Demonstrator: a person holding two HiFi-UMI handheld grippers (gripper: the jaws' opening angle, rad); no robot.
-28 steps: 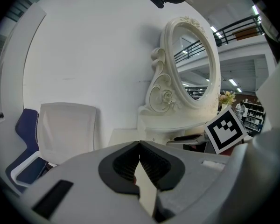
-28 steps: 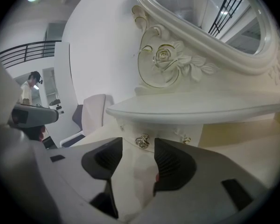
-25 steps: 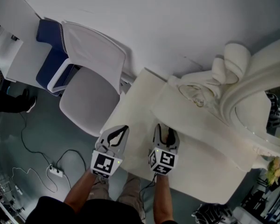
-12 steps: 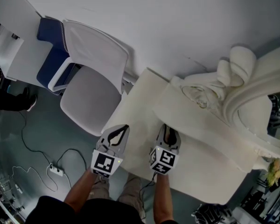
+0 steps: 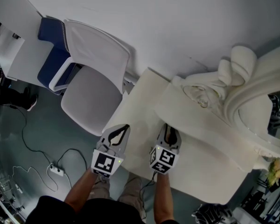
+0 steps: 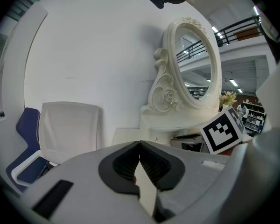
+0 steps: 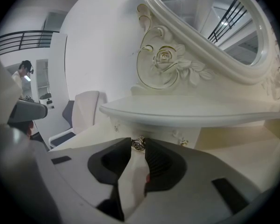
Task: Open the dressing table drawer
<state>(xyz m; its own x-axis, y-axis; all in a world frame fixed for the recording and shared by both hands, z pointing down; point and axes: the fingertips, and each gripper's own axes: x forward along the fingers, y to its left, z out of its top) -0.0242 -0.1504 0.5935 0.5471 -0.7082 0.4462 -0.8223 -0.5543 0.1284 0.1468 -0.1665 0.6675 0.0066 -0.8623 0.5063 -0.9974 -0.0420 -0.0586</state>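
The cream dressing table (image 5: 139, 107) stands against the wall, with a raised shelf (image 7: 196, 110) under its oval mirror (image 6: 196, 66). A small metal drawer knob (image 7: 139, 143) sits on the drawer front below that shelf. My right gripper (image 7: 139, 144) is at the knob; its jaws are closing, the knob fills the gap between the tips, and both pads touch it. In the head view the right gripper (image 5: 171, 133) reaches under the shelf's edge. My left gripper (image 5: 117, 133) hovers by the table's left front corner, shut and empty, its tips (image 6: 140, 143) together.
A white-and-grey office chair (image 5: 91, 78) stands left of the table, with a blue chair (image 5: 51, 45) behind it. Cables and a power strip (image 5: 56, 171) lie on the floor at the left. Carved roses (image 7: 165, 62) decorate the mirror frame. Flowers (image 5: 273, 171) show at the right.
The right gripper's jaws have narrowed around the knob. Both hands have stayed where they were.
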